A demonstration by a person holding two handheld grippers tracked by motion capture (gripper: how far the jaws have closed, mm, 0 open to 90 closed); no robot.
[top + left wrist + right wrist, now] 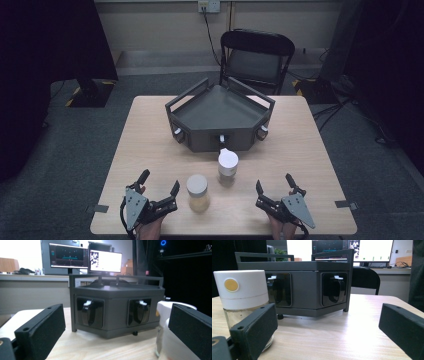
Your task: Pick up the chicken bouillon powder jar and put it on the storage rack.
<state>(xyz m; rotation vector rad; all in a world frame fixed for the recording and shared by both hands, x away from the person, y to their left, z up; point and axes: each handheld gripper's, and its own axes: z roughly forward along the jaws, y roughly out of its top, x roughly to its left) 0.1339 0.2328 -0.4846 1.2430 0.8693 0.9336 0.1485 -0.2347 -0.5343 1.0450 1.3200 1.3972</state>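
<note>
Two lidded glass jars stand upright just in front of the dark grey angled tray [220,107]: the left gripper [159,186], jaws wide and holding nothing, waits beside the nearer jar [197,192], and the right gripper [275,186], equally wide and unladen, flanks the white-capped jar [228,164]. A careless approach could likely knock either tall jar over, or a smooth glass wall might slip between the pads. No readable writing appears; the white cap [242,287] bears a plain yellow dot [231,285].

Black two-jaw tongs [159,186] with grey three-cornered top plates.

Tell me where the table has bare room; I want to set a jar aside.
Free: the table left of the grey rack, and right of it toward the far right corner. Crowded: the front middle, where two jars stand between the left gripper and right gripper.
</note>
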